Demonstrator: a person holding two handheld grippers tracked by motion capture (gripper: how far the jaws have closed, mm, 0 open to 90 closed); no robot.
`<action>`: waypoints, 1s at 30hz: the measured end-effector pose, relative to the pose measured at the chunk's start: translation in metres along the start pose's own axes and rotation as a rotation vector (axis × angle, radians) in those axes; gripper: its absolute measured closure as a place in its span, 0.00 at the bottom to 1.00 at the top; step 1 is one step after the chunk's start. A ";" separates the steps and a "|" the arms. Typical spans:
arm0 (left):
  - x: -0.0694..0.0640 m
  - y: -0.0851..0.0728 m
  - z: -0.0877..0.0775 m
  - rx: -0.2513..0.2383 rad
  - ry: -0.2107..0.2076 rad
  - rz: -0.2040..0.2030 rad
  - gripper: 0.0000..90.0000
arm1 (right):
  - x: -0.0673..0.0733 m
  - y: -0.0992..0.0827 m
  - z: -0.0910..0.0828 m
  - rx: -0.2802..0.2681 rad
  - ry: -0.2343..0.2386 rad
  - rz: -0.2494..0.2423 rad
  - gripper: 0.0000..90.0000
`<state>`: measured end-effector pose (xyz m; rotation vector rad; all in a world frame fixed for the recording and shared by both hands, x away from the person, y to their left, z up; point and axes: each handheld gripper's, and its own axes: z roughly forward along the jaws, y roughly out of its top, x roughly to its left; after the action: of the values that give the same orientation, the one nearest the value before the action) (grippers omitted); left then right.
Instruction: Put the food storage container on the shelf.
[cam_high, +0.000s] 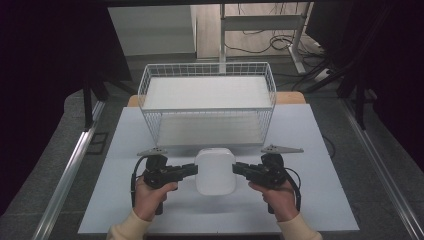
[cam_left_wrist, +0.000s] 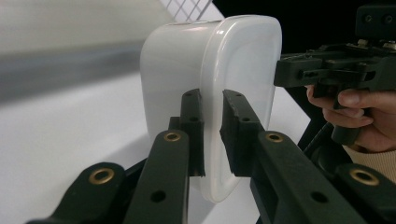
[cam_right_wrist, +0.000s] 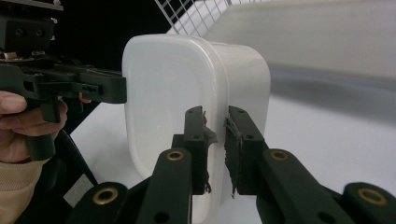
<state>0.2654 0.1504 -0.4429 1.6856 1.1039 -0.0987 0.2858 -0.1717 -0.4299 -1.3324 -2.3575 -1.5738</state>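
A white rounded plastic container (cam_high: 215, 172) with a lid is held between the two grippers near the front of the table. My left gripper (cam_high: 195, 170) is shut on the thin rim at its left side. In the left gripper view the two jaws (cam_left_wrist: 212, 98) pinch that rim, with the container's body (cam_left_wrist: 182, 60) beyond them. My right gripper (cam_high: 234, 168) is shut on the rim at its right side; in the right gripper view its jaws (cam_right_wrist: 215, 114) clamp the edge of the container (cam_right_wrist: 163, 93). The container seems to hang just above the tabletop.
A white wire basket (cam_high: 207, 70) with a white liner stands right behind the container, in the middle of the pale tabletop (cam_high: 320, 200). Metal rails run along both table sides. A desk frame and cables lie on the floor at the back.
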 end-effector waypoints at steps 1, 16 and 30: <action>-0.001 0.003 -0.001 -0.006 0.002 0.005 0.89 | 0.001 0.003 -0.001 -0.004 0.000 -0.006 0.88; -0.011 0.056 -0.026 -0.079 0.014 0.077 0.89 | 0.020 0.062 -0.008 -0.069 -0.005 -0.089 0.88; -0.016 0.096 -0.035 -0.113 0.018 0.114 0.89 | 0.025 0.104 -0.014 -0.101 -0.008 -0.126 0.88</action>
<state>0.3086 0.1679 -0.3508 1.6466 1.0056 0.0505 0.3308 -0.1524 -0.3342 -1.2317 -2.4417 -1.7458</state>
